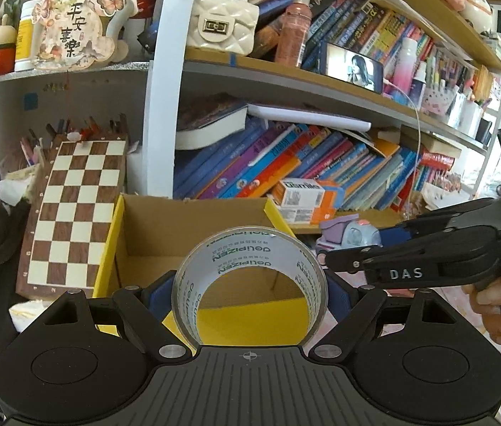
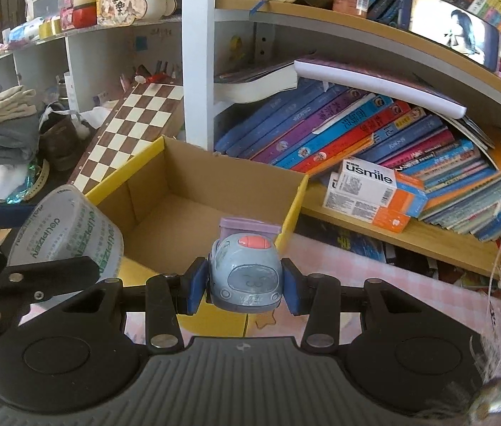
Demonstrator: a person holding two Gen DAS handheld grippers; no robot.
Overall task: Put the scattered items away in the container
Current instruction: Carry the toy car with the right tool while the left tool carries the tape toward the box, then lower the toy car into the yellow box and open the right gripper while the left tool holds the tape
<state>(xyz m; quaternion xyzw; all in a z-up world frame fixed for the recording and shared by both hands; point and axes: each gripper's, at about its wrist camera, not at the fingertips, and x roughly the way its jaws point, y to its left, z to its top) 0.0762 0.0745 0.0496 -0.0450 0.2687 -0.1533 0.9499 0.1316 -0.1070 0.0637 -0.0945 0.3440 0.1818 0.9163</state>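
We hold a light, stiff, slick tape roll [image 1: 250, 284] across its rim in the left gripper [image 1: 250, 293], and a small hard toy car [image 2: 245, 277] by its flanks in the right gripper [image 2: 245, 289].

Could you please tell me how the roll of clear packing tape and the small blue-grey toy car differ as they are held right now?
The roll of clear packing tape is a hollow ring with green lettering; the small blue-grey toy car is solid, with a pink button on top. The tape spreads the left gripper wide; the car sits in the right gripper with its jaws much narrower. Both are clamped between blue pads, near the yellow-edged cardboard box.
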